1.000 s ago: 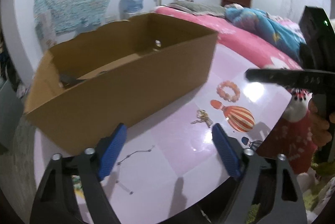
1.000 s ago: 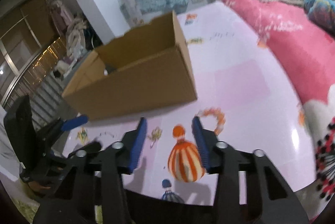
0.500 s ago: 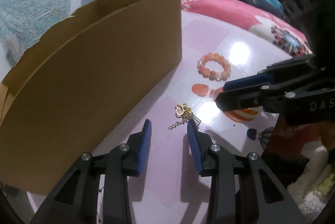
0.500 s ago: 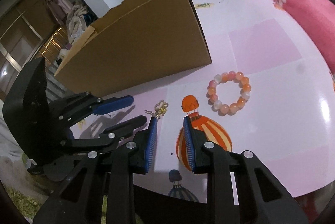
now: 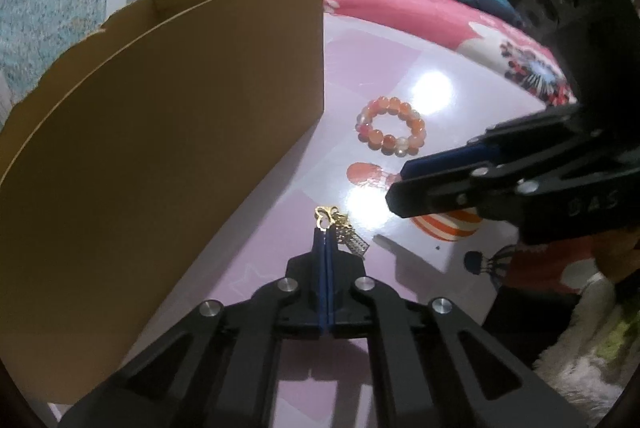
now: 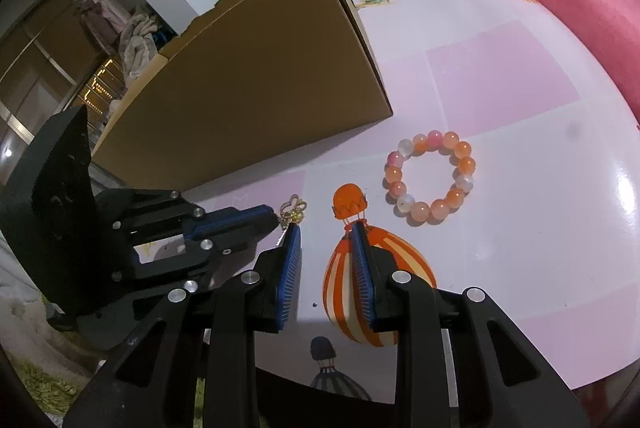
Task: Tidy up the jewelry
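Left claw [image 5: 324,232], in its own view, is pinched fully together on the gold charm chain [image 5: 340,226] lying on the pink surface [image 5: 392,51] beside the cardboard box [image 5: 160,115]; the orange bead bracelet [image 5: 390,125] lies farther off. From the right wrist, the right claw [image 6: 326,228] stands partly open and empty over a printed balloon [image 6: 376,292], bracelet [image 6: 432,177] nearby.

- The cardboard box [image 5: 160,131] walls off the table's [image 6: 520,228] left side.
- Open tabletop lies around the bead bracelet [image 6: 430,176].
- The right gripper [image 6: 326,228] crowds the left gripper [image 5: 325,234].
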A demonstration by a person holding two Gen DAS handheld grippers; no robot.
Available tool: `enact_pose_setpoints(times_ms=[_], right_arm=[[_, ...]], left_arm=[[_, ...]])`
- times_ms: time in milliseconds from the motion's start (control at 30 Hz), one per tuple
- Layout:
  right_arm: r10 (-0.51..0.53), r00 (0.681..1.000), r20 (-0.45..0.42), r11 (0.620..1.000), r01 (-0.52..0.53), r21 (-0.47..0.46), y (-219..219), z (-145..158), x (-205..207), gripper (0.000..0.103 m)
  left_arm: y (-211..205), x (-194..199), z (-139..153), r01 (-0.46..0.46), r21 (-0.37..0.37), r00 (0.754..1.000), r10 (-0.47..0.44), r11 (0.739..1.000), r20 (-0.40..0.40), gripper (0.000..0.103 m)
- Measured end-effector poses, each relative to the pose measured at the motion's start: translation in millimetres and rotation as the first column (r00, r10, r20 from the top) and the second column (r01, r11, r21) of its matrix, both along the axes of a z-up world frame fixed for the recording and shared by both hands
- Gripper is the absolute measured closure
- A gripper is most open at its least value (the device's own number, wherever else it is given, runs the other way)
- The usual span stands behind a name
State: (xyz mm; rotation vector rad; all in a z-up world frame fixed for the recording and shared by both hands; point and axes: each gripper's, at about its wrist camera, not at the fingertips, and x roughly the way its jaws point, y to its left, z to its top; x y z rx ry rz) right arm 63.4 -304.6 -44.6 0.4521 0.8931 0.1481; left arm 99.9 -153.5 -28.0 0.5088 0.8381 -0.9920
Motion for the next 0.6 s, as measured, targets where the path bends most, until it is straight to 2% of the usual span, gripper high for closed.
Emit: enact_pose_setpoints(times_ms=[167, 367, 500, 600], right_arm=[[0.000, 1.000, -0.001, 1.000, 0.000, 0.006, 1, 1, 0, 0.076], [0.015, 1.000, -0.001, 1.000, -0.015, 0.004, 9, 1, 4, 0.076], [0.023, 1.000, -0.001, 1.000, -0.023, 0.007, 11, 1, 5, 0.076], [0.026, 1.000, 0.000, 1.000, -0.026, 0.008, 11, 1, 6, 0.076]], left_arm=[[16, 7, 16, -0.059, -0.066, 0.997, 0.056, 0.996, -0.044, 0.103], [40, 13, 38, -0.138, -0.145, 0.988, 0.125, 0.980, -0.095, 0.103], [56, 14, 57, -0.176, -0.219, 0.979, 0.147, 0.960, -0.143, 0.103], [67, 16, 79, -0.195, -0.309, 0.971, 0.138, 0.931, -0.194, 0.103]])
